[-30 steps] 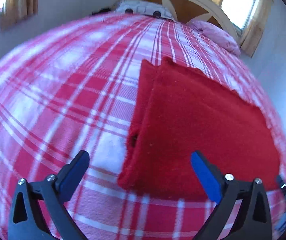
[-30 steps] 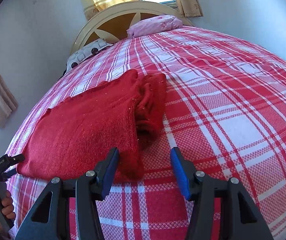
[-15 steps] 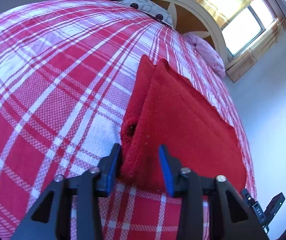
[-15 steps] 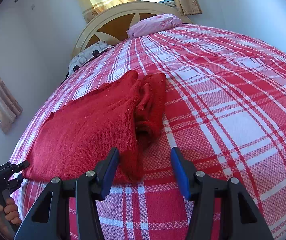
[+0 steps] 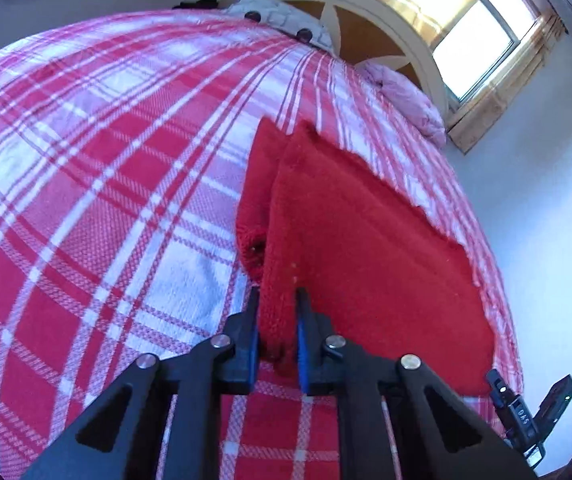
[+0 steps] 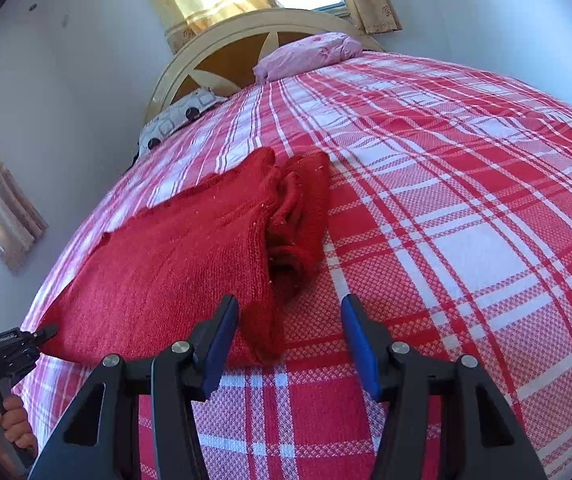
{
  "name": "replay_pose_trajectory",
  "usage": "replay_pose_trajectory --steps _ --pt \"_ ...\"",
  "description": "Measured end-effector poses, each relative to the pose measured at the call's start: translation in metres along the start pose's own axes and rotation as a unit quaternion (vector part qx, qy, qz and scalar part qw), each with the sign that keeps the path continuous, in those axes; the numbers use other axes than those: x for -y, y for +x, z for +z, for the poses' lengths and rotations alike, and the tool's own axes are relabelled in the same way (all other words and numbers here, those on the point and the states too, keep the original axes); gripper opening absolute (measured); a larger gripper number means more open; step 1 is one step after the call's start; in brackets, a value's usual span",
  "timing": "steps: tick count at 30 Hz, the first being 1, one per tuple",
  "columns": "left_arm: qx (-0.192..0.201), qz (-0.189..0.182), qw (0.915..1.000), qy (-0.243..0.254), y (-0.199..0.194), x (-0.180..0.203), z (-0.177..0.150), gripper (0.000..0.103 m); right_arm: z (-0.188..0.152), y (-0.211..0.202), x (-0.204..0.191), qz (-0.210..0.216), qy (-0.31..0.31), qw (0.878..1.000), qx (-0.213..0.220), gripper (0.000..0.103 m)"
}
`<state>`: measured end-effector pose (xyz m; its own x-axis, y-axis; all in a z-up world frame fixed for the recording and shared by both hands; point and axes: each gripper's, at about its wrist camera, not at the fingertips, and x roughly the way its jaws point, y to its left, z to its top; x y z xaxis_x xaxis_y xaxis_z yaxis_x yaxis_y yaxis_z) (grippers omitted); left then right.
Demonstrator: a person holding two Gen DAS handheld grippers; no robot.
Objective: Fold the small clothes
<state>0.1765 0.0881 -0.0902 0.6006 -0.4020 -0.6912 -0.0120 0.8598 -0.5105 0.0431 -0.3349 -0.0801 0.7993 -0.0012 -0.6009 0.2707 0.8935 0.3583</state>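
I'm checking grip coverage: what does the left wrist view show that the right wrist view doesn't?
Only the left wrist view shows the left gripper shut on the red sweater's near corner. Only the right wrist view shows the right gripper open around the opposite near corner, and the person's hand. Both show the sweater, plaid bedspread, pink pillow and headboard.

The red knit sweater [image 5: 366,248] lies folded flat on the bed, its body a broad, roughly rectangular panel. Along one long side, a sleeve [image 6: 302,216] is tucked in under the top layer, bunched in soft folds with its cuff opening showing. The near corner on the opposite side is raised slightly off the bed, pinched into a narrow ridge. Small pale specks dot the knit.
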Motion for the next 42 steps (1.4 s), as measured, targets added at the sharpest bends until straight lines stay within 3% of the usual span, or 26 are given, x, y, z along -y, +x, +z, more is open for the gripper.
replay_pose_trajectory --steps 5,10,14,17,20,22,25,26,28,33,35,36,38,42 --pt "0.001 -0.046 0.9987 -0.02 -0.02 -0.008 0.0 0.014 0.002 -0.033 -0.019 0.008 -0.021 0.999 0.032 0.055" --pt "0.017 -0.062 0.9975 -0.028 -0.048 -0.023 -0.006 0.007 0.012 -0.052 -0.09 0.062 -0.114 0.991 0.033 0.055" --pt "0.042 -0.011 0.999 -0.006 -0.053 -0.03 -0.012 0.005 0.021 -0.025 -0.16 0.119 -0.167 0.979 -0.01 0.056" --pt "0.027 -0.005 0.9996 -0.011 -0.043 -0.032 -0.01 0.005 0.028 0.013 -0.207 0.152 -0.174 0.972 -0.052 0.057" --pt "0.02 -0.014 0.9997 -0.009 -0.029 -0.029 -0.007 0.023 0.034 0.055 -0.248 0.186 -0.164 0.963 -0.104 0.058" --pt "0.004 -0.048 0.9987 -0.018 -0.021 -0.028 -0.007 0.049 0.034 0.087 -0.274 0.197 -0.162 0.956 -0.145 0.066" --pt "0.014 -0.054 0.9983 -0.017 -0.015 -0.026 -0.009 0.075 0.03 0.122 -0.3 0.175 -0.171 0.954 -0.174 0.069" --pt "0.011 -0.05 0.9985 -0.017 -0.011 -0.026 -0.009 0.076 0.027 0.138 -0.311 0.164 -0.179 0.952 -0.185 0.069" --pt "-0.004 -0.049 0.9984 -0.028 -0.002 -0.029 -0.011 0.076 0.022 0.159 -0.327 0.153 -0.198 0.948 -0.198 0.069" --pt "0.013 -0.038 0.9991 -0.011 0.0 -0.022 -0.014 0.071 0.004 0.204 -0.37 0.101 -0.281 0.928 -0.223 0.069" --pt "0.009 -0.054 0.9983 -0.018 0.003 -0.023 -0.015 0.046 -0.002 0.213 -0.382 0.086 -0.306 0.921 -0.225 0.074" --pt "-0.002 -0.062 0.9978 -0.025 0.007 -0.025 -0.014 0.024 -0.006 0.216 -0.387 0.075 -0.321 0.917 -0.227 0.075" --pt "-0.015 -0.073 0.996 -0.049 0.014 -0.032 -0.015 0.02 -0.014 0.222 -0.395 0.044 -0.351 0.907 -0.227 0.079" --pt "-0.013 -0.078 0.9959 -0.044 0.014 -0.031 -0.015 0.02 -0.029 0.227 -0.404 0.0 -0.397 0.893 -0.212 0.079"
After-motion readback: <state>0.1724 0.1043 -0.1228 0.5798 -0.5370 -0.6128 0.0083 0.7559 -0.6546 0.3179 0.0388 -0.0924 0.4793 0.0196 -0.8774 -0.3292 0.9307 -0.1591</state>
